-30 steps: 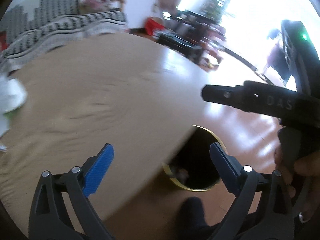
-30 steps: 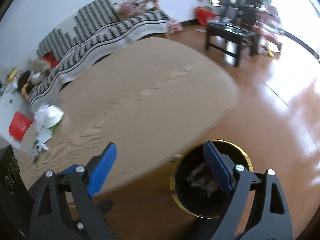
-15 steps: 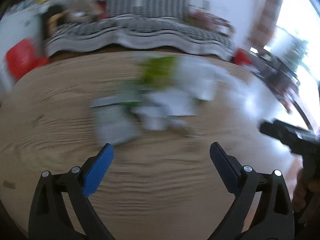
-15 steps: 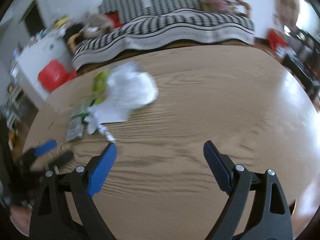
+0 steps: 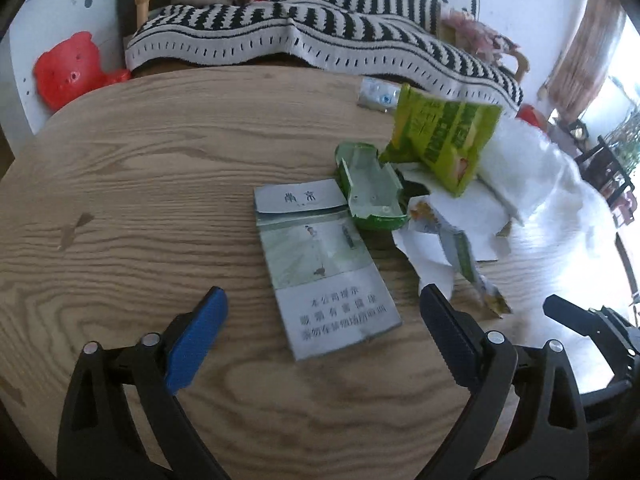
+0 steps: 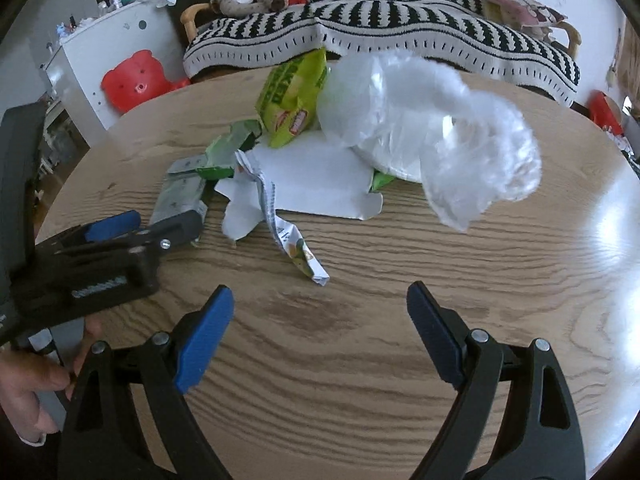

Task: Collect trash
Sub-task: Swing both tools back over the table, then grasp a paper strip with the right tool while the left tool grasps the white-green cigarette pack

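The left gripper [image 5: 323, 320] hangs with its jaws spread wide and nothing between them, the flat cigarette pack [image 5: 324, 266] lying on the wooden table [image 5: 132, 184] right in the gap ahead. The right gripper [image 6: 320, 322] is just as wide and empty — bare wood under it, a twisted paper wrapper [image 6: 294, 246] just beyond its tips. Past the pack sit a crushed green box [image 5: 370, 186] and torn white paper [image 5: 448, 232], touching one another. Farther on, a yellow-green snack bag [image 6: 294, 98] leans against a crumpled clear plastic bag [image 6: 432, 128] — all one heap, mid-table. Behind the table runs a striped sofa [image 6: 400, 28].
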`<state>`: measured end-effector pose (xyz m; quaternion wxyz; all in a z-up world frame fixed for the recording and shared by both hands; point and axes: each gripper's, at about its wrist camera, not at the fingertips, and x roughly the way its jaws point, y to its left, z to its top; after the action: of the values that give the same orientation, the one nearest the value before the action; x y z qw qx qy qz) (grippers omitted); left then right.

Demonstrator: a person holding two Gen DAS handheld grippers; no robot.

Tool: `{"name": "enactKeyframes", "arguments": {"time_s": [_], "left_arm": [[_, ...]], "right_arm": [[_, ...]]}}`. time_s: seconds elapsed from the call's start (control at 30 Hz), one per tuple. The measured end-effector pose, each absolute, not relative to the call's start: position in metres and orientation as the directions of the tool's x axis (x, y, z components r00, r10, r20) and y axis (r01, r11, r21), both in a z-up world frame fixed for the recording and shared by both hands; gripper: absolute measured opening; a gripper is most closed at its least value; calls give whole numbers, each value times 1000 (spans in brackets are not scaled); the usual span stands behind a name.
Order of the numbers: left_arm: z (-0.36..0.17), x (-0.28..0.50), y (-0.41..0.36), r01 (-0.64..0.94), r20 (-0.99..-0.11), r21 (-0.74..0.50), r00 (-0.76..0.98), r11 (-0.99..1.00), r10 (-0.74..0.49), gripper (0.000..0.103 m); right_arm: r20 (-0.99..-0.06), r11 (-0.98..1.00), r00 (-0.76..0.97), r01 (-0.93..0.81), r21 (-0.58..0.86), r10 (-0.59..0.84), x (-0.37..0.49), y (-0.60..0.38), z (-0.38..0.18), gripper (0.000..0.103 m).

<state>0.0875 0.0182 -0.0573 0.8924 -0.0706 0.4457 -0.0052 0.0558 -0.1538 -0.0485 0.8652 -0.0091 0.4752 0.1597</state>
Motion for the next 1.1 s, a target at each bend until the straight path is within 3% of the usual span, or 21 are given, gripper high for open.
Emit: {"name": "enactKeyframes", "arguments": {"time_s": [0.13,0.27,0.33,0.47,0.5,0.57,0.8,1.1], "left_arm": [[-61,95,19,-65,-803,-71,595,995,-18,94],[-65,95,21,-63,-814,6,580,998,42,94],[-64,94,22,-56,-809,21,586,998,50,89],[-59,90,24,-53,-800,23,597,998,50,57],[-58,91,25,-50,-800,25,598,998,50,54],[-58,91,25,-51,-804,20,593,998,47,54],[-48,82,26,-75,-809,-21,587,997,27,54],[-3,61,1,-42,-748,-70,663,997,-24,54]], "right_arm": [[-831,949,494,-292,118,256,66,-146,-57,85],[-818,946,527,-319,60,230,74,-131,-60,77],[-812,944,541,-330,33,218,76,-124,-61,68],[-800,929,548,-368,29,242,79,-111,-58,34],[-799,926,546,-377,33,251,79,-109,-57,20],[-801,925,540,-377,45,258,79,-109,-57,15],[-758,928,586,-366,66,285,60,-124,-32,14],[-691,936,656,-341,88,304,21,-169,12,14]]}}
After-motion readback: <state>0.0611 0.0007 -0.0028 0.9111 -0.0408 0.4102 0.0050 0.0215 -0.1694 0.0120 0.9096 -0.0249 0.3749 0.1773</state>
